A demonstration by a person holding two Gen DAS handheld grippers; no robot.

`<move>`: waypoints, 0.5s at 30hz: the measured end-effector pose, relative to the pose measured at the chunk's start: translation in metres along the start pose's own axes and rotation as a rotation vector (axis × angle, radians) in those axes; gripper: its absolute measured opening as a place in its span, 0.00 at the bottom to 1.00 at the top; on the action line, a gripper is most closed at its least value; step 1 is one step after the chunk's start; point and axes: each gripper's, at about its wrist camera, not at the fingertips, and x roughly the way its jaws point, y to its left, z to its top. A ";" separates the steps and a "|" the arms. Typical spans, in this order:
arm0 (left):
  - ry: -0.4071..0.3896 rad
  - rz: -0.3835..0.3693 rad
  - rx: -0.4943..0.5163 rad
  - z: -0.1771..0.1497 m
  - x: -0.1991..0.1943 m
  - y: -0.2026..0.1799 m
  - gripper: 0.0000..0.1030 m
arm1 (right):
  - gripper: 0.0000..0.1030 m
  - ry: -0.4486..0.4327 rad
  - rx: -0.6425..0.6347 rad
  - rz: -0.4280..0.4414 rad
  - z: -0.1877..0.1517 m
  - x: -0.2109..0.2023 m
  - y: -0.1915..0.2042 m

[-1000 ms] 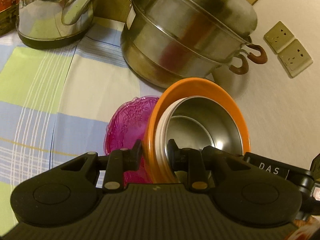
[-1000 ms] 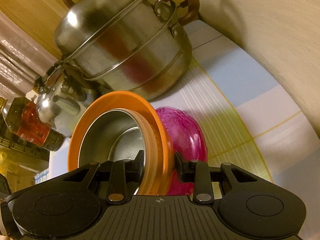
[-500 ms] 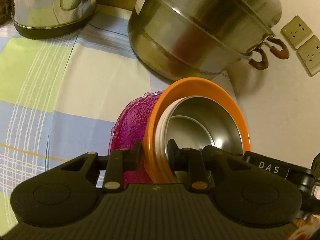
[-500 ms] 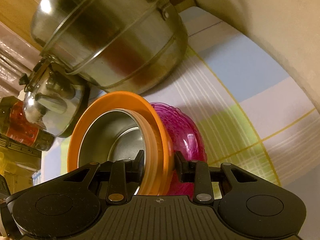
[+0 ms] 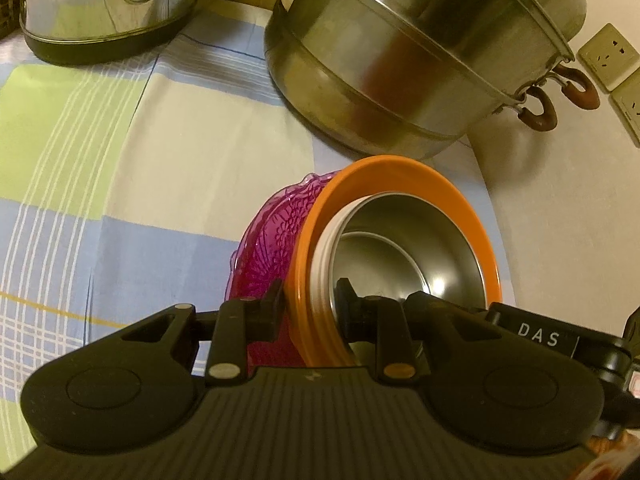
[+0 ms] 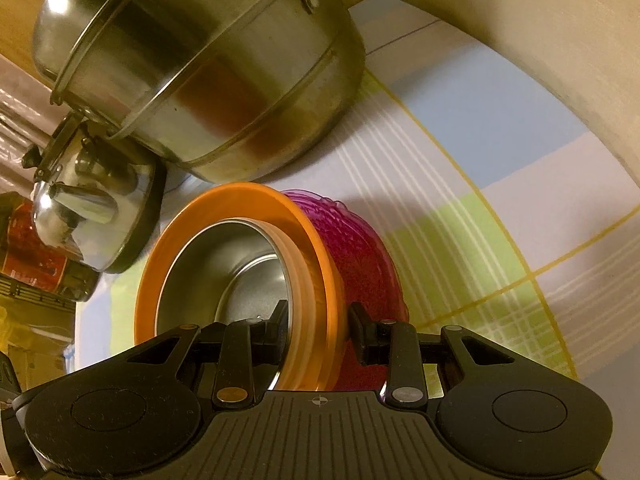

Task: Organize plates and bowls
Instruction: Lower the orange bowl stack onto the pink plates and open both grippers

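Left wrist view: the left gripper (image 5: 310, 302) is pinching the nested stack — orange plate (image 5: 400, 168), steel bowl (image 5: 404, 248), magenta glass bowl (image 5: 272, 240) — beside the steamer pot (image 5: 400, 60).

Right wrist view: the right gripper (image 6: 318, 320) is clamping the opposite rim above the checked surface (image 6: 480, 208) — stacking looks done, setting down remains.

The kettle (image 5: 108, 4) loses its top to the left wrist view's upper edge, the steamer pot (image 6: 200, 68) its lid to the right's, and the orange plate (image 5: 396, 172) hides most of the pink dish (image 5: 272, 248).
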 end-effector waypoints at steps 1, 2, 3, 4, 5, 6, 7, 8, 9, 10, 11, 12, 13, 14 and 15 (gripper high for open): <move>0.000 0.001 -0.002 0.000 0.000 0.000 0.23 | 0.31 -0.002 0.003 0.002 0.000 0.000 0.000; -0.002 0.002 -0.004 0.000 0.000 0.000 0.24 | 0.31 -0.003 0.004 0.004 0.000 0.001 -0.001; -0.004 0.004 -0.004 0.000 0.000 0.000 0.24 | 0.31 -0.003 0.005 0.005 -0.001 0.001 -0.001; -0.006 0.005 -0.003 -0.001 -0.001 0.000 0.24 | 0.31 -0.001 0.006 0.005 -0.001 0.001 -0.001; -0.008 0.004 -0.002 -0.001 -0.001 -0.001 0.24 | 0.31 -0.002 0.008 0.005 -0.001 0.001 -0.001; -0.011 0.003 -0.001 -0.001 -0.001 -0.001 0.24 | 0.31 -0.003 0.007 0.006 -0.001 0.001 -0.001; -0.013 0.003 0.000 -0.002 -0.001 -0.001 0.24 | 0.31 -0.003 0.011 0.010 -0.001 0.002 -0.001; -0.015 0.001 0.001 -0.002 -0.002 -0.001 0.24 | 0.31 -0.003 0.013 0.013 -0.001 0.002 -0.002; -0.016 -0.001 0.001 -0.003 -0.002 -0.001 0.24 | 0.31 -0.003 0.016 0.015 -0.001 0.002 -0.002; -0.017 -0.003 0.001 -0.003 -0.002 -0.001 0.23 | 0.31 -0.002 0.017 0.017 -0.001 0.002 -0.002; -0.016 -0.004 0.001 -0.004 -0.002 -0.001 0.23 | 0.31 0.000 0.016 0.020 0.000 0.002 -0.002; -0.015 -0.003 0.000 -0.004 -0.002 -0.001 0.23 | 0.33 0.004 0.015 0.024 0.000 0.002 -0.002; -0.016 -0.002 -0.002 -0.003 -0.003 -0.001 0.23 | 0.34 0.007 0.016 0.028 0.001 0.002 -0.002; -0.017 -0.001 -0.005 -0.004 -0.003 -0.001 0.23 | 0.35 0.007 0.015 0.031 0.001 0.001 -0.003; -0.018 -0.002 -0.007 -0.004 -0.004 -0.001 0.24 | 0.37 0.002 0.013 0.033 0.001 0.001 -0.002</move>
